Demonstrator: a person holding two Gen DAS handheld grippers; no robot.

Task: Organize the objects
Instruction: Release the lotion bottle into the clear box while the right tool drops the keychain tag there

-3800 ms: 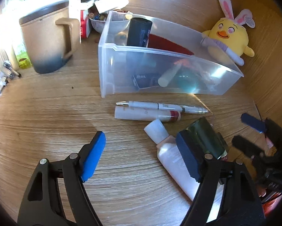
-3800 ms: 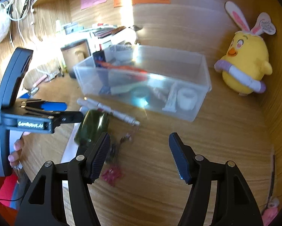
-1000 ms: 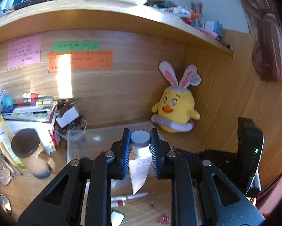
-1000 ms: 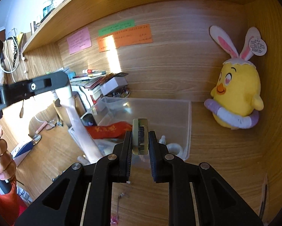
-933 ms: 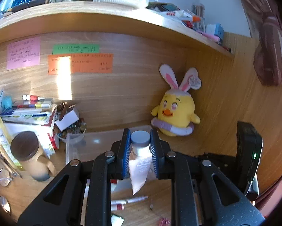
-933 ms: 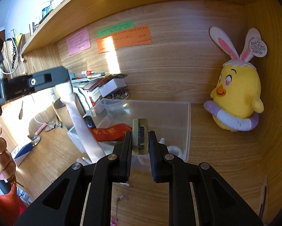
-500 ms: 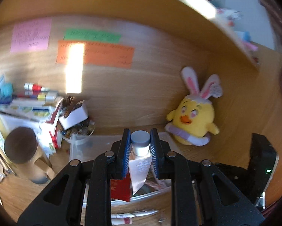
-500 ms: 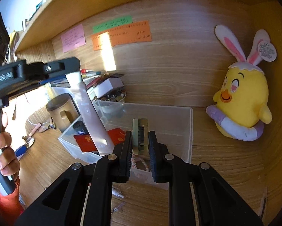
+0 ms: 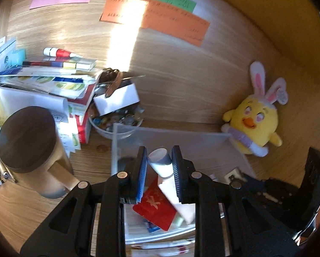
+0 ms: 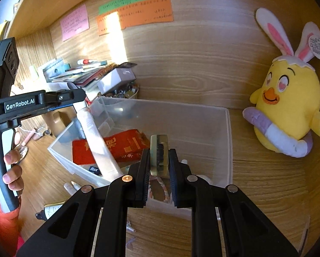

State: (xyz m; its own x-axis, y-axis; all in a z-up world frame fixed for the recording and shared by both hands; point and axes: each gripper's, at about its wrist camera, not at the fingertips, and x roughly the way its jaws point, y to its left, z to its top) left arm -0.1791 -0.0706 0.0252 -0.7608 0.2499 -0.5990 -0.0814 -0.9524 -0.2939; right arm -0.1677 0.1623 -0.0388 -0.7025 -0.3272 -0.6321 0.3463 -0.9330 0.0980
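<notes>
Midway through tidying, judging by the layout. Clear plastic bin on the wooden tabletop, already holding one red packet, a dark item marked Max and a few small pale pieces too blurred to name. Over the bin, one white tube with a grey cap, tilting between the pads of the left hand-held gripper, jaws opening, apparently letting go. One flat greenish bottle clamped firmly in the right hand-held gripper, above the bin's near edge, not yet dropped. Left outside on the tabletop in front of the bin: two pens or slim sticks and one small dark-capped bottle. Beyond: one yellow plush chick with rabbit ears, one lidded mug, one bowl of trinkets, three paper notes on the back wall.
</notes>
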